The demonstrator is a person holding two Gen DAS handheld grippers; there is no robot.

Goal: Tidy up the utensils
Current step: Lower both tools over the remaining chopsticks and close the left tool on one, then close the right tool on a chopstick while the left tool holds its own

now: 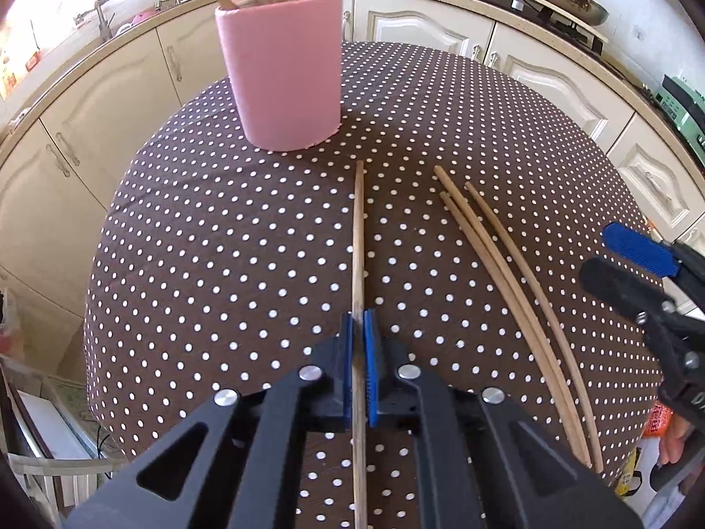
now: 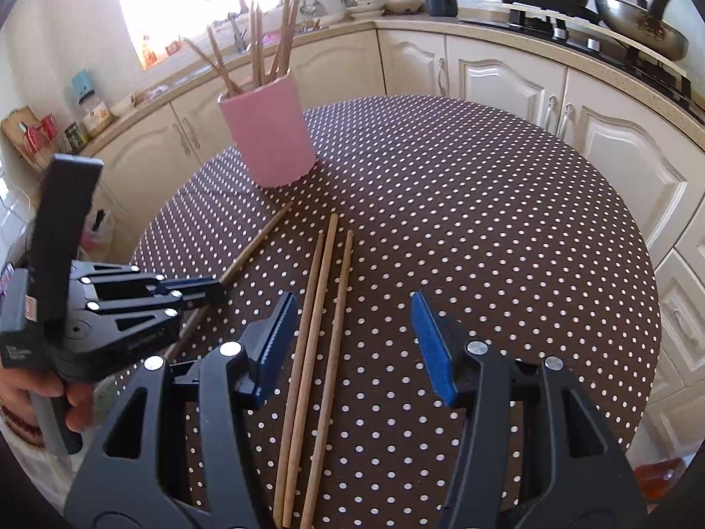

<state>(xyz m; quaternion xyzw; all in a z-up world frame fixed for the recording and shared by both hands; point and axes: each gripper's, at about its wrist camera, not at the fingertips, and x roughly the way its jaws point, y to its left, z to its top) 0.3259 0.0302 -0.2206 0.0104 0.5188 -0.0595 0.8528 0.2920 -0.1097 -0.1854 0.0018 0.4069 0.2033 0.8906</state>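
Your left gripper [image 1: 358, 330] has its fingers pinched tight on one chopstick [image 1: 359, 238] lying on the dotted surface [image 1: 220, 242]. Next, lift it into the pink cup [image 1: 284, 75]. Your right gripper [image 2: 348, 335] hangs open over three chopsticks [image 2: 324, 308].

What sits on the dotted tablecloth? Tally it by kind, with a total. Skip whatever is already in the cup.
Chopsticks lying loose: 3
Chopstick in the shut left gripper: 1
Pink cup: 1
Total: 5
The open right gripper is over the three loose ones.
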